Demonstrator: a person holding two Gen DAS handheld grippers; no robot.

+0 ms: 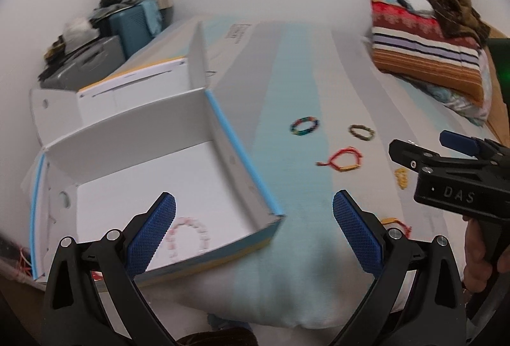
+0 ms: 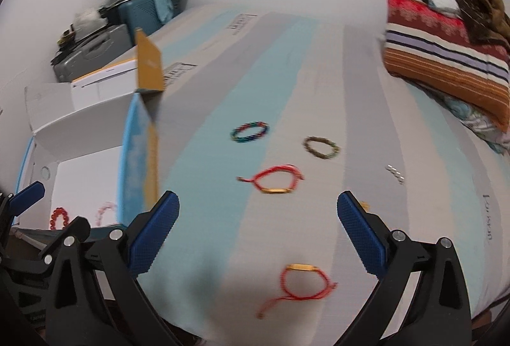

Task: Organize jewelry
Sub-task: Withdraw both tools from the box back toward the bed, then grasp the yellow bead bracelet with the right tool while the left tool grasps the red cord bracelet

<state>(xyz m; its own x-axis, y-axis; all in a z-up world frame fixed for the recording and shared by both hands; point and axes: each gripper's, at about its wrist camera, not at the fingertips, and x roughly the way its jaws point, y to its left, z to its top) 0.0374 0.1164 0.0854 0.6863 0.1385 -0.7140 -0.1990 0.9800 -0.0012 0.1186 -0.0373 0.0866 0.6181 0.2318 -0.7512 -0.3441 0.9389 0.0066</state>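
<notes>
An open white box [image 1: 134,129] with a blue rim lies on the bed at the left; a pink bead bracelet [image 1: 189,234] lies inside it. In the right wrist view the box [image 2: 95,119] also holds a red bead bracelet [image 2: 59,217]. On the striped sheet lie a multicolour bracelet [image 2: 250,131], an olive bead bracelet [image 2: 321,147], two red cord bracelets with gold bars [image 2: 274,178] [image 2: 302,282], and small silver beads [image 2: 395,174]. My left gripper [image 1: 253,229] is open over the box's near corner. My right gripper [image 2: 258,228] is open above the sheet, empty.
Folded striped blankets [image 1: 427,49] and a brown fur item [image 2: 478,5] are stacked at the bed's far right. Suitcases and clutter [image 1: 95,40] stand beyond the box at the wall. A small yellow bracelet [image 1: 402,177] lies by the right gripper's body [image 1: 459,186].
</notes>
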